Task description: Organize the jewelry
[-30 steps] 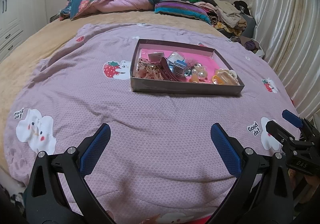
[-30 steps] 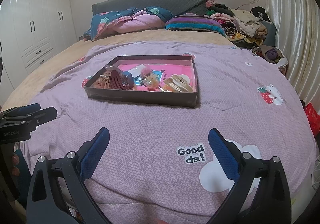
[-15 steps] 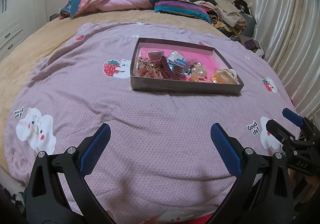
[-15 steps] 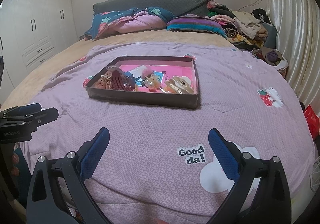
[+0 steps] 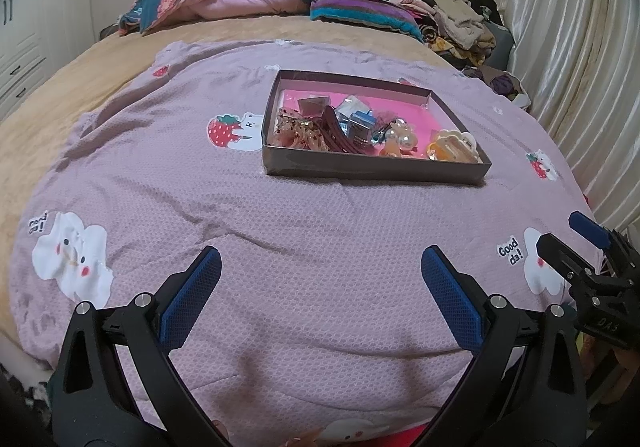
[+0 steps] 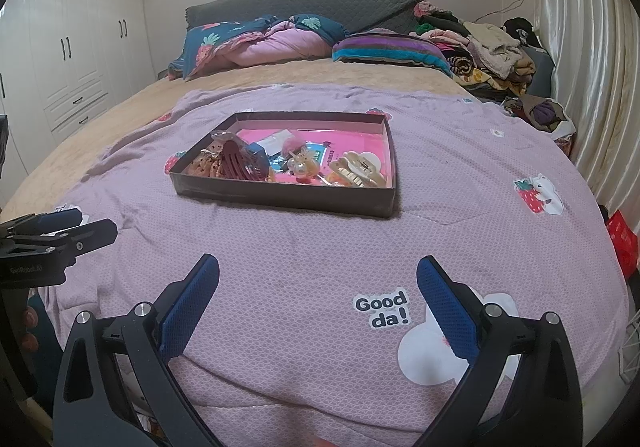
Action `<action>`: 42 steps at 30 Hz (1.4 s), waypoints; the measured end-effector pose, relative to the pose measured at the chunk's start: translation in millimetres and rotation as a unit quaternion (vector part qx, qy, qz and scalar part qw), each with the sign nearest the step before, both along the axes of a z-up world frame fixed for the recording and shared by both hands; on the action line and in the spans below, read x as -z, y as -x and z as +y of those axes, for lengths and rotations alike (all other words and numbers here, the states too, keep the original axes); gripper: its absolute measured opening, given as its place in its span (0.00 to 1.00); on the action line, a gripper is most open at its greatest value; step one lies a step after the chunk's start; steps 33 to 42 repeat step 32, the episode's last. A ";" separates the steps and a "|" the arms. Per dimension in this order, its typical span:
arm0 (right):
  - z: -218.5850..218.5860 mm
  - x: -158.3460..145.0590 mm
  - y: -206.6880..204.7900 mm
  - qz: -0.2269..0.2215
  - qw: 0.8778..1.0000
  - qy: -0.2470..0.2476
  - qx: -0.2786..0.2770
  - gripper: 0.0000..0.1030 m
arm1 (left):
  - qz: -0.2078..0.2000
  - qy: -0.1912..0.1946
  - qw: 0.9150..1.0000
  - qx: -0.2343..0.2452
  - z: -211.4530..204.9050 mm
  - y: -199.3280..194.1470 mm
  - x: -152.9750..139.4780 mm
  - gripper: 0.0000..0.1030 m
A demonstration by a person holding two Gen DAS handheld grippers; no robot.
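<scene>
A purple quilt (image 6: pixel 304 247) covers the near half of the bed. On it, toward twelve o'clock from both grippers, sits a shallow tray (image 6: pixel 280 196) with a pink floor. All the jewelry in view lies inside it, bunched along the near wall: a brown comb (image 6: pixel 232 163) at the nine o'clock end, a blue box (image 6: pixel 256 158) just beside it, a pearly piece (image 6: pixel 301 166) in the middle, and a cream claw clip (image 6: pixel 358 169) at the three o'clock end. The far half of the pink floor is mostly bare. Nothing lies loose on the quilt.

As a judgement: the pieces are gathered in one place, yet they overlap and are not set out in any clear order. That fits a pile waiting to be sorted, and it fits equally a collection that has been put away into its tray. The pictures do not settle which.

The left gripper (image 5: pixel 320 273) hovers low over the quilt's near edge, fingers spread wide and holding nothing. The right gripper (image 6: pixel 318 279) is level with it at its three o'clock, likewise released and empty. Both point at the tray and are well apart from it.
</scene>
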State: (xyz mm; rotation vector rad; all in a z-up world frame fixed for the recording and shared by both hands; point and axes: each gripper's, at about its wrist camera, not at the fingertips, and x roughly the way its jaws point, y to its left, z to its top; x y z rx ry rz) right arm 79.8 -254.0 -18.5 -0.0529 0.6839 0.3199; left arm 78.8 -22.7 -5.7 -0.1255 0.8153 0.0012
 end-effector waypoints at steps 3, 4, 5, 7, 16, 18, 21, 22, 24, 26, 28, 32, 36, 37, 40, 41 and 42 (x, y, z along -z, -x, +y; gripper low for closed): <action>0.0 0.2 -0.2 0.000 1.000 0.000 0.000 0.96 | 0.001 0.002 1.000 0.001 0.0 -0.1 0.1 0.91; -0.2 0.2 -0.3 0.001 1.000 0.001 0.001 0.96 | 0.002 0.002 1.000 0.001 0.1 -0.1 0.2 0.91; -0.5 0.0 -0.2 0.001 1.000 0.001 0.001 0.96 | 0.003 0.002 1.000 0.000 0.3 -1.1 0.2 0.91; -1.3 0.9 0.2 0.001 1.000 0.002 0.001 0.96 | 0.005 -0.001 1.000 -0.005 1.7 -2.8 0.9 0.91; -2.0 4.1 -1.2 -0.002 1.000 0.011 0.005 0.96 | 0.019 0.004 1.000 -0.021 10.9 -7.6 8.8 0.91; -3.0 5.3 -2.8 -0.001 1.000 0.013 0.006 0.96 | 0.022 0.011 0.999 -0.023 14.4 -9.0 11.9 0.91; -0.5 7.8 -5.9 0.001 1.000 0.016 0.007 0.96 | 0.025 0.015 0.999 -0.027 18.1 -10.9 14.7 0.91; -1.2 8.5 -7.4 0.002 1.000 0.016 0.008 0.96 | 0.026 0.015 0.999 -0.029 19.3 -11.7 15.7 0.91; -2.0 9.7 -10.7 0.002 1.000 0.017 0.011 0.96 | 0.030 0.021 0.999 -0.036 24.7 -14.9 18.5 0.91; -8.1 11.6 -19.3 0.004 1.000 0.015 0.023 0.96 | 0.038 0.032 0.998 -0.050 35.8 -20.8 22.2 0.91; -18.7 14.7 -33.5 0.005 0.999 0.011 0.037 0.96 | 0.045 0.033 0.996 -0.070 52.9 -30.2 25.3 0.91; -63.3 29.4 -90.6 0.017 0.993 0.027 0.116 0.96 | 0.039 0.015 0.992 -0.121 96.5 -54.4 24.9 0.91; -63.3 29.4 -90.6 0.017 0.993 0.027 0.116 0.96 | 0.039 0.015 0.992 -0.121 96.5 -54.4 24.9 0.91; -63.3 29.4 -90.6 0.017 0.993 0.027 0.116 0.96 | 0.039 0.015 0.992 -0.121 96.5 -54.4 24.9 0.91; -63.3 29.4 -90.6 0.017 0.993 0.027 0.116 0.96 | 0.039 0.015 0.992 -0.121 96.5 -54.4 24.9 0.91; -63.3 29.4 -90.6 0.017 0.993 0.027 0.116 0.96 | 0.039 0.015 0.992 -0.121 96.5 -54.4 24.9 0.91; -63.3 29.4 -90.6 0.017 0.993 0.027 0.116 0.96 | 0.039 0.015 0.992 -0.121 96.5 -54.4 24.9 0.91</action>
